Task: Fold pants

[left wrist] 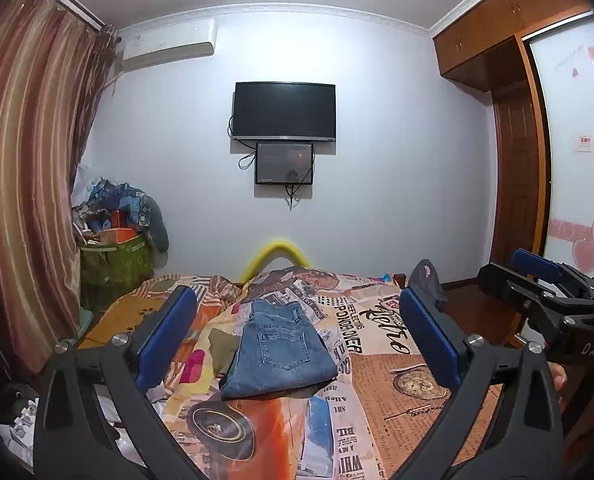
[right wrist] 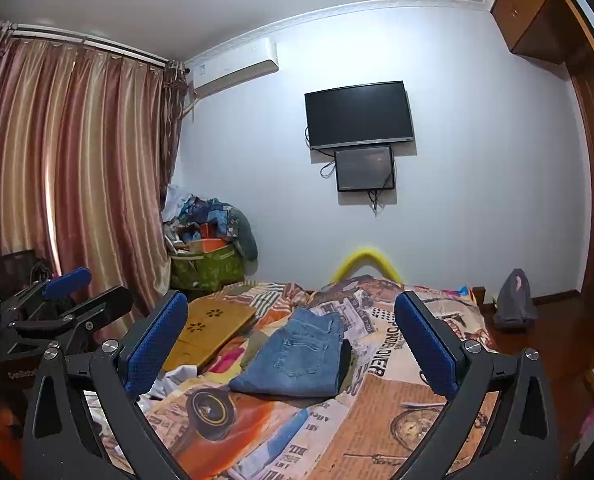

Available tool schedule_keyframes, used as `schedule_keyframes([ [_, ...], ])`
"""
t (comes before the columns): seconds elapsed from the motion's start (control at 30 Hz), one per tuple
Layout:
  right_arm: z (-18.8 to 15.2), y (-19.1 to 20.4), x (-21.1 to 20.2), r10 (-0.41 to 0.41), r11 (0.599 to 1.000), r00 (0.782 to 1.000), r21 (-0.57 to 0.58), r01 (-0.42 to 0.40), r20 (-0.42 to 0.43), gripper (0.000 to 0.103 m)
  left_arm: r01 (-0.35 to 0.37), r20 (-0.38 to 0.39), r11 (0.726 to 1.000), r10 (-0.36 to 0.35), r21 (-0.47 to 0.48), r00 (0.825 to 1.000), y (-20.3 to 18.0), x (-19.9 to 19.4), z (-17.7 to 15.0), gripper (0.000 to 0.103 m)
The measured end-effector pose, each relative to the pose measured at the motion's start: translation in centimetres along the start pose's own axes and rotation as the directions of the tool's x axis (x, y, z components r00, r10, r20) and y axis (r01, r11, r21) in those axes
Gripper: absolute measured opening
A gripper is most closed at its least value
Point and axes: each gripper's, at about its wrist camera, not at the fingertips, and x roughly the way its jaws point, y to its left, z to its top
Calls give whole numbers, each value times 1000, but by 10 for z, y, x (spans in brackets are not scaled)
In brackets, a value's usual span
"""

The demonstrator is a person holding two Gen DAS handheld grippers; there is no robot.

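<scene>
A pair of blue jeans (left wrist: 279, 354) lies folded into a compact rectangle on the printed bedspread (left wrist: 397, 364), back pocket facing up. The same jeans (right wrist: 297, 358) show in the right wrist view, with a dark garment edge beside them on the right. My left gripper (left wrist: 297, 320) hangs above and short of the jeans, jaws wide apart, nothing between its blue pads (left wrist: 165, 336). My right gripper (right wrist: 293, 320) is likewise open and empty, held back from the jeans. Each gripper shows at the edge of the other's view.
A wooden lap tray (right wrist: 209, 332) lies on the bed left of the jeans. White cloth (right wrist: 177, 376) sits at the bed's left edge. A piled green basket (left wrist: 117, 256) stands by the curtain. A grey item (right wrist: 515, 296) sits right of the bed by the wardrobe.
</scene>
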Motion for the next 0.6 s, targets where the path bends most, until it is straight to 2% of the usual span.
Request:
schedule_keyframes([
  [0.6,3,-2,-1,-4,1000,1000,6,4,-22,103,15,-16,1000,-16,-5,1000,1,5,-5,102],
])
